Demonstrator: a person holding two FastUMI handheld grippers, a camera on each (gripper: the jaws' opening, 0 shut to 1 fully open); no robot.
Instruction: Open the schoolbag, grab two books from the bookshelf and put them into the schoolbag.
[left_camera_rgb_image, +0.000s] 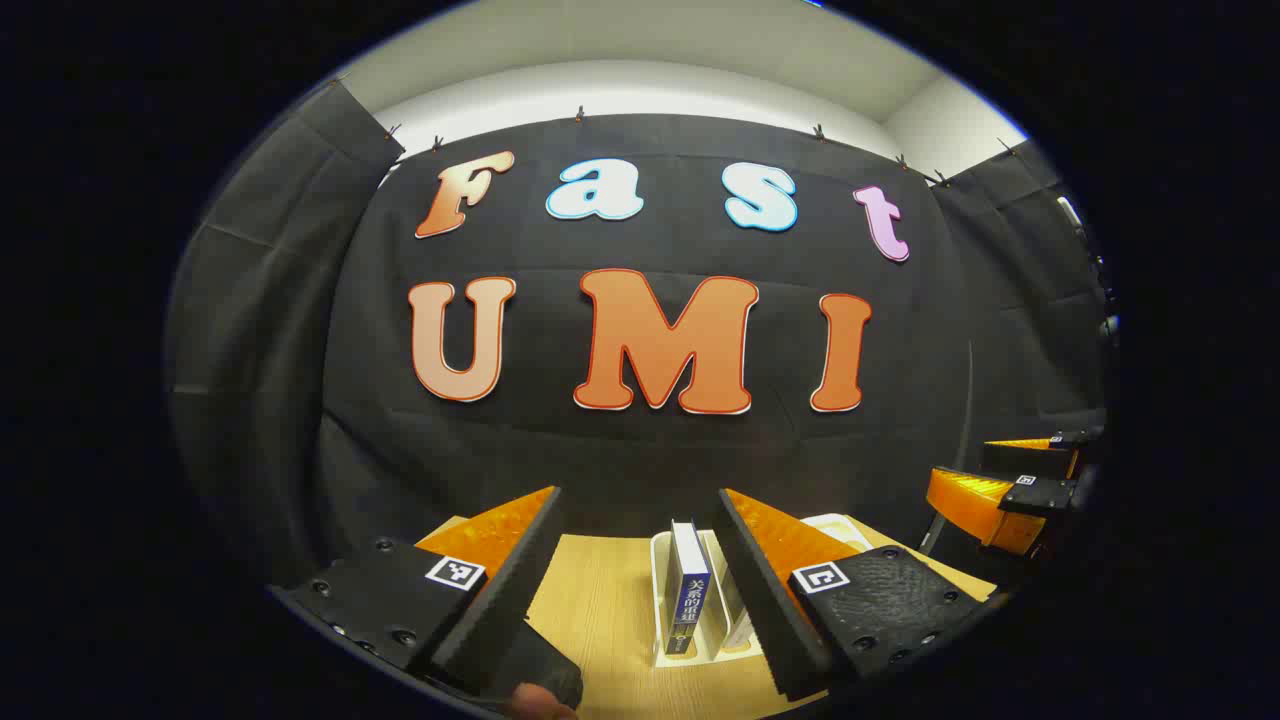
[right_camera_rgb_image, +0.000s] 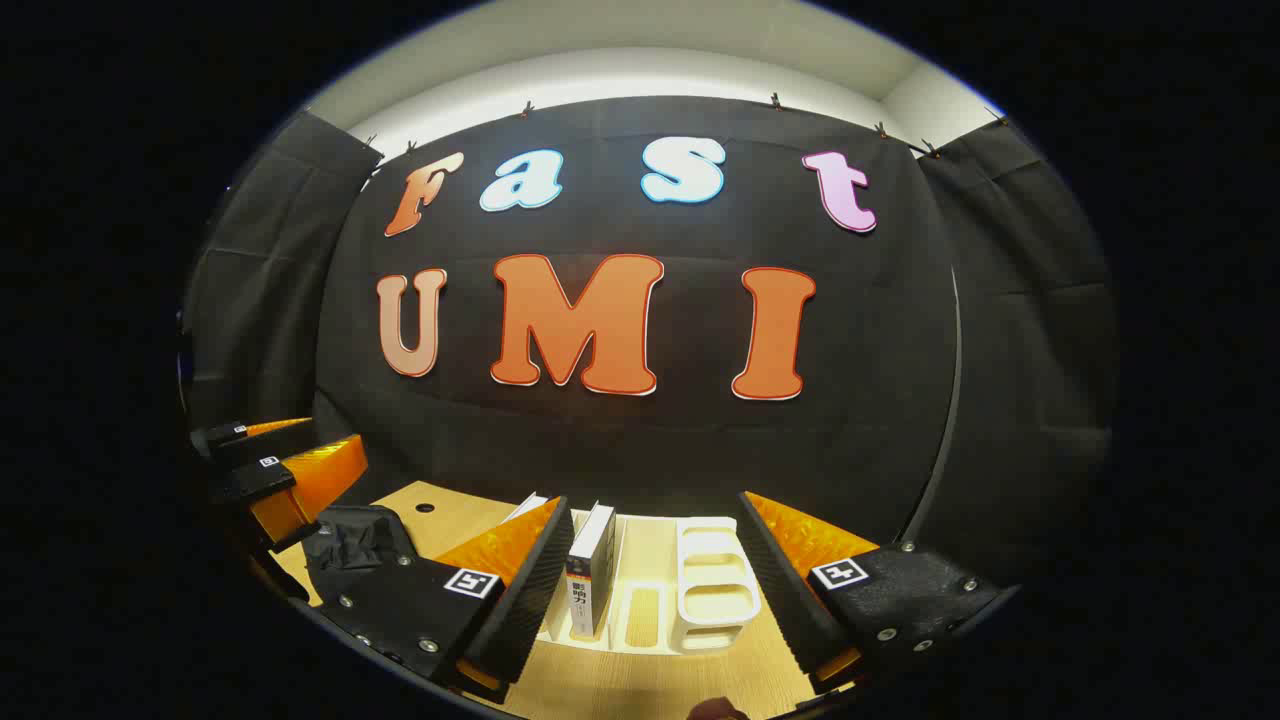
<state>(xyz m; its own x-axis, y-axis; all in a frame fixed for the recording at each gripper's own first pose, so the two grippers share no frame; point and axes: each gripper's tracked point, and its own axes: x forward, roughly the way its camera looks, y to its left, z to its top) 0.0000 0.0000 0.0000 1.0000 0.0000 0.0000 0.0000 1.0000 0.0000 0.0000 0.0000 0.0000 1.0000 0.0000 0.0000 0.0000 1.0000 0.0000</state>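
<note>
A white slotted bookshelf (left_camera_rgb_image: 660, 570) stands on the wooden table (left_camera_rgb_image: 600, 610), straight ahead of my left gripper (left_camera_rgb_image: 638, 492). That gripper is open and holds nothing. A blue-spined book (left_camera_rgb_image: 688, 590) stands upright in the rack, seen between its fingers. In the right gripper view the bookshelf (right_camera_rgb_image: 715, 585) holds a book with a white and dark spine (right_camera_rgb_image: 590, 570), and another book (right_camera_rgb_image: 527, 508) peeks out behind my finger. My right gripper (right_camera_rgb_image: 655, 498) is open, above and short of the rack. The black schoolbag (right_camera_rgb_image: 350, 540) lies to the left on the table.
The black cloth wall hangs close behind the table. In the left gripper view the right gripper (left_camera_rgb_image: 965, 462) hovers at the far right. In the right gripper view the left gripper (right_camera_rgb_image: 335, 435) hovers at the far left, above the bag. A dark object (left_camera_rgb_image: 540, 680) lies under my left finger.
</note>
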